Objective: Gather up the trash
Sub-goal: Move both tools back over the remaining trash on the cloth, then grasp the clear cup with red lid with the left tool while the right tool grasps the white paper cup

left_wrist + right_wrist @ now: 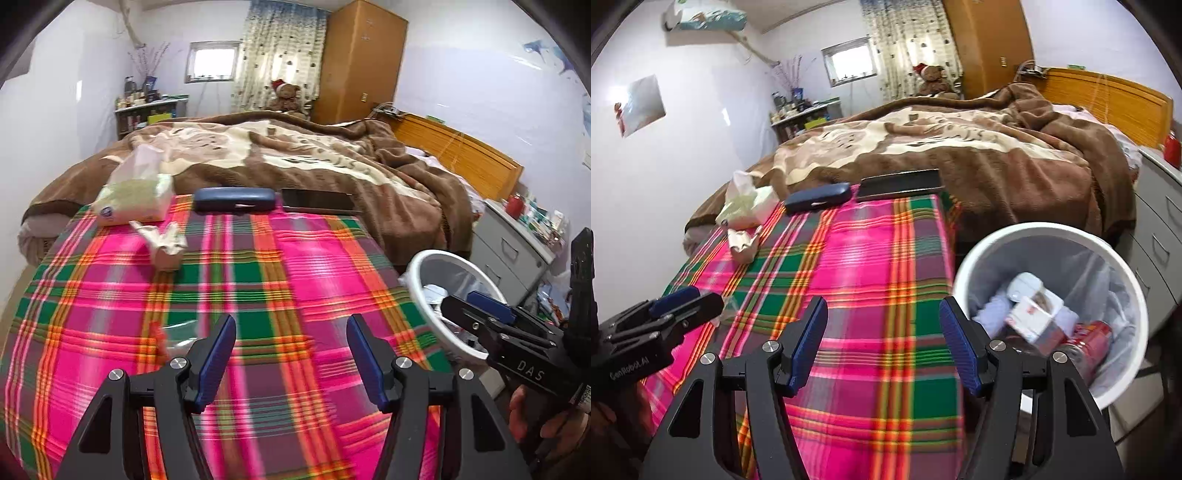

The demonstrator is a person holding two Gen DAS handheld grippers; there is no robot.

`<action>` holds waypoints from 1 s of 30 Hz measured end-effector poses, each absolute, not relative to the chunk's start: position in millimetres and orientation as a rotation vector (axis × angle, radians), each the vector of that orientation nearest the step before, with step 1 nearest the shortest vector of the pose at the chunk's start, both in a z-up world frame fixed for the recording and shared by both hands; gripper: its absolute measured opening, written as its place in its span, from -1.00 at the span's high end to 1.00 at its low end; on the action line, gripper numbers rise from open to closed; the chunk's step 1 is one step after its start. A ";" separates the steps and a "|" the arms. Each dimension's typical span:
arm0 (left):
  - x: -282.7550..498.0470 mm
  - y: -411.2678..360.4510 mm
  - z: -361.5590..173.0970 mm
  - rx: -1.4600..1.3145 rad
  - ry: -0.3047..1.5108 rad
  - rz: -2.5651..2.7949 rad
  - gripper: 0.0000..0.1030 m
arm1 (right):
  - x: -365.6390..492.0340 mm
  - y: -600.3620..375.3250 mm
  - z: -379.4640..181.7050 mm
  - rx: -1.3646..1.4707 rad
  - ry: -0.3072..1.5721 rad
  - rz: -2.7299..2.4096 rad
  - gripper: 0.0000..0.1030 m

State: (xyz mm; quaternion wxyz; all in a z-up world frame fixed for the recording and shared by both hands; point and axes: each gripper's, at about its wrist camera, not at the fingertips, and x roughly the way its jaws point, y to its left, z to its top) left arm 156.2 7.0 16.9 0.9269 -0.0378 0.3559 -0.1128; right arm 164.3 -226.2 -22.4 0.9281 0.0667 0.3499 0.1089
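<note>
Crumpled carton left on plaid cloth; bin half filled.
Both the left gripper (291,354) and right gripper (884,339) are held spread and empty; crumpled carton (166,245) is seen at 11 o'clock, white bin (1052,236) at 3 o'clock, presumably kept near for dropping.

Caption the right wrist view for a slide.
Open right gripper over plaid cloth, beside white bin holding trash; crumpled paper remains.
</note>
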 end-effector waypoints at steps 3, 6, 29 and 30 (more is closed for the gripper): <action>161.0 26.6 12.0 -0.092 0.743 -0.205 -0.25 | 167.1 -214.6 -23.4 0.121 0.728 0.248 -0.25; 164.8 45.3 6.0 -0.094 0.753 -0.183 -0.30 | 172.0 -203.6 -24.1 0.109 0.735 0.267 -0.25; 215.0 92.5 -47.5 -0.038 0.885 -0.205 -0.34 | 210.3 -140.2 -33.7 0.051 0.793 0.344 -0.25; 217.2 92.7 -49.3 -0.045 0.894 -0.212 -0.34 | 212.4 -138.6 -33.4 0.053 0.793 0.345 -0.25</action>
